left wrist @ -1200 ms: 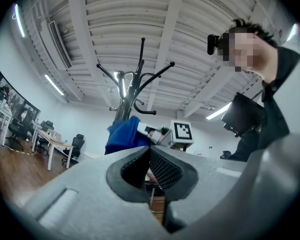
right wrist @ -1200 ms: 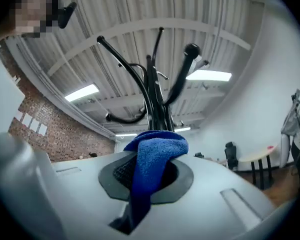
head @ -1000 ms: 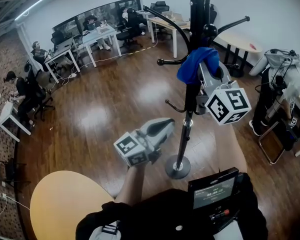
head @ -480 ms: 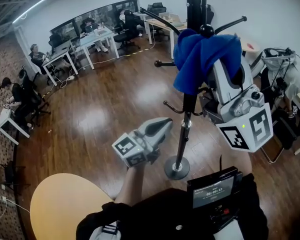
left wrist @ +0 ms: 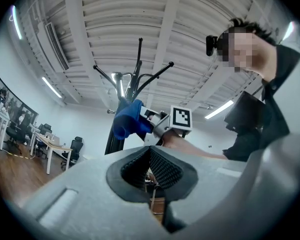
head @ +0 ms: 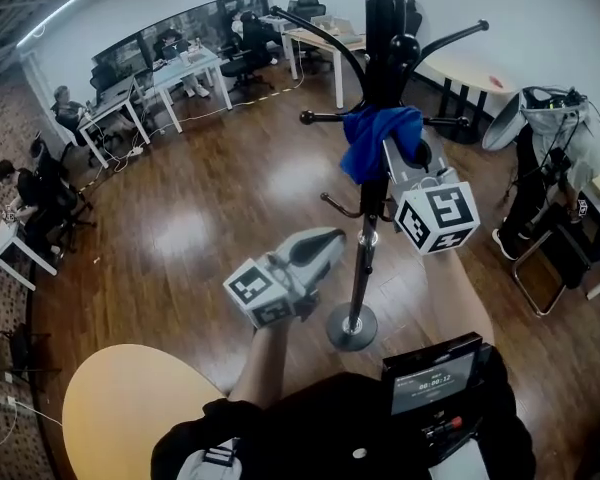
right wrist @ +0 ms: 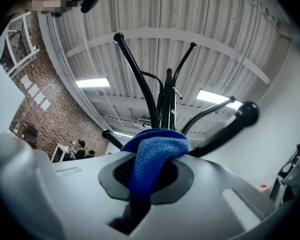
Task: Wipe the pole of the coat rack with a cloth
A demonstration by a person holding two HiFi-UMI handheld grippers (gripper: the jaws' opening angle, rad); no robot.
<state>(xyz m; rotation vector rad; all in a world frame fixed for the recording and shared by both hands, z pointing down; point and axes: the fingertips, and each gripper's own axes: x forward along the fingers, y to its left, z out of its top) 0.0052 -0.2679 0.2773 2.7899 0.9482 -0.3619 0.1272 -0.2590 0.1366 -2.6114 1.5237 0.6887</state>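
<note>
Sits lower than half a second ago, with the right claw (head: 390, 150) clamped on the blue cloth (head: 378, 136) and pressing it to the pole (head: 365, 258) just under the hooks (head: 325, 118). Reads as a downward stroke, so wiping is under way. Keeps the left claw (head: 330, 240) closed on nothing, beside the lower pole. Shows thin, dark, glossy metal down to the round base (head: 352, 326).

You're in an open-plan office here: rows of white desks (head: 190, 65) with people (head: 62, 100) sat at screens, black swivel chairs (head: 246, 63), shiny wood floor (head: 210, 198), brick wall (right wrist: 45, 109), strip lights (right wrist: 92, 83) overhead.
</note>
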